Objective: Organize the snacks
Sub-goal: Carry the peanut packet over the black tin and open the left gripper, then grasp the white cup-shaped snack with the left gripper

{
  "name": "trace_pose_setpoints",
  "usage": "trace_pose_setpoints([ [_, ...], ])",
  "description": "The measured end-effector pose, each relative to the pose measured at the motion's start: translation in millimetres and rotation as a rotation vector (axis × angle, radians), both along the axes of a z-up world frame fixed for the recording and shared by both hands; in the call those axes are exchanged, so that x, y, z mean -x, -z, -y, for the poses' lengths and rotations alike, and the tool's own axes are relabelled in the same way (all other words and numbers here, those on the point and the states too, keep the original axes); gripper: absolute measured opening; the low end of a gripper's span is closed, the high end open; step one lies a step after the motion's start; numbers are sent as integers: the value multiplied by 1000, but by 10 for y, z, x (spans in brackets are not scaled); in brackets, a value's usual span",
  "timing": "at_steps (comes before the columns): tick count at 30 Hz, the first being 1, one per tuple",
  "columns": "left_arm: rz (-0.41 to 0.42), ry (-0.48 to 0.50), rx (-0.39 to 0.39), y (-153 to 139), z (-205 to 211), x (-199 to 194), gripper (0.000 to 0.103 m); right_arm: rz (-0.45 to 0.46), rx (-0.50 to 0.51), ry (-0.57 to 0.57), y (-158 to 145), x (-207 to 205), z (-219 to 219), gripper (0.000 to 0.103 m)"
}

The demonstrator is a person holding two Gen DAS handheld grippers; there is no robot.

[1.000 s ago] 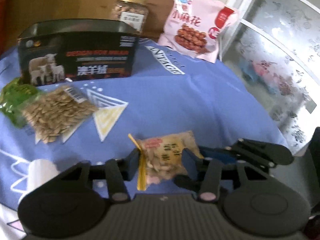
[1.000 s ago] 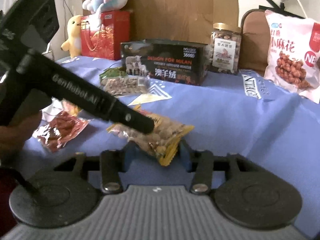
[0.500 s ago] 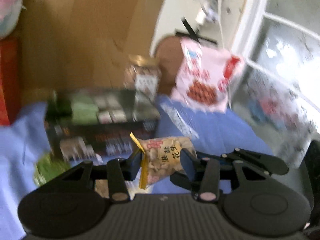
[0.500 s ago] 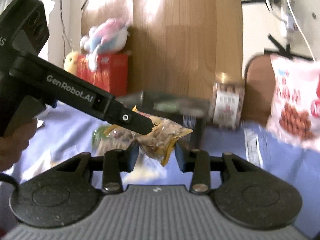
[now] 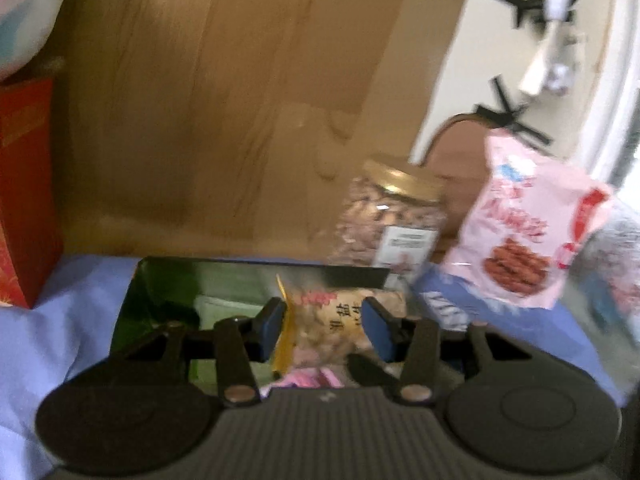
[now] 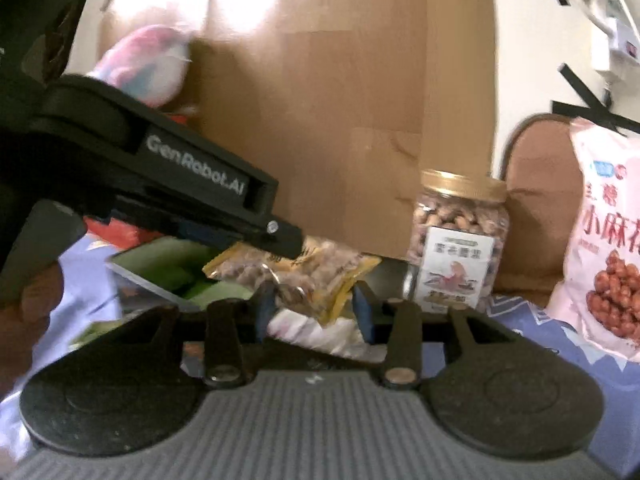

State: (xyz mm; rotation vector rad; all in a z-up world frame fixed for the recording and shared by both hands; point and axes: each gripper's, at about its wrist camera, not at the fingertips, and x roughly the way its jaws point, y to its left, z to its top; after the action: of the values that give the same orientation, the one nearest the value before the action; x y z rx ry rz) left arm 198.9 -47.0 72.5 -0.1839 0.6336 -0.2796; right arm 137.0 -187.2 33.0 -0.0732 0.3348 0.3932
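A clear peanut bag (image 5: 332,320) with yellow ends hangs in the air between both grippers. My left gripper (image 5: 324,330) has its blue pads on the bag's two sides, and the jaws are opening. My right gripper (image 6: 314,312) has the bag's other yellow end (image 6: 320,276) between its pads, and its jaws are opening too. One of the left gripper's fingers (image 6: 280,236) reaches in from the left over the bag. Below the bag lies the open dark box (image 5: 168,292), with green packets (image 6: 180,272) and a pink-white packet (image 6: 316,332) inside.
A nut jar (image 5: 392,216) with a gold lid stands just behind the box. A big pink snack bag (image 5: 528,232) leans at the right. At the far left are a red gift box (image 5: 24,200) and a plush toy (image 6: 148,60). A wooden board stands behind the blue-clothed table (image 5: 60,320).
Both grippers have lifted the peanut bag off the blue cloth and carried it toward the back, over the open dark box. The jar and pink bag now look nearer.
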Motion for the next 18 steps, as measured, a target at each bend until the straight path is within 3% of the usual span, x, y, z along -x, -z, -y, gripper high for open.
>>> trace_pose_setpoints([
  [1, -8, -10, -3, 30, -1, -48, 45, 7, -17, 13, 28, 2, 26, 55],
  [6, 9, -37, 82, -44, -237, 46, 45, 30, -77, -24, 41, 119, 273, 56],
  [12, 80, -76, 161, -299, -713, 669, 48, 17, -193, -87, -68, 247, 393, 56],
  [15, 73, -96, 149, -251, -907, 1007, 50, -48, -260, -184, -120, 378, 380, 56],
  [18, 23, -129, 149, -127, -1070, 1216, 51, -138, -249, -252, -48, 525, 266, 55],
])
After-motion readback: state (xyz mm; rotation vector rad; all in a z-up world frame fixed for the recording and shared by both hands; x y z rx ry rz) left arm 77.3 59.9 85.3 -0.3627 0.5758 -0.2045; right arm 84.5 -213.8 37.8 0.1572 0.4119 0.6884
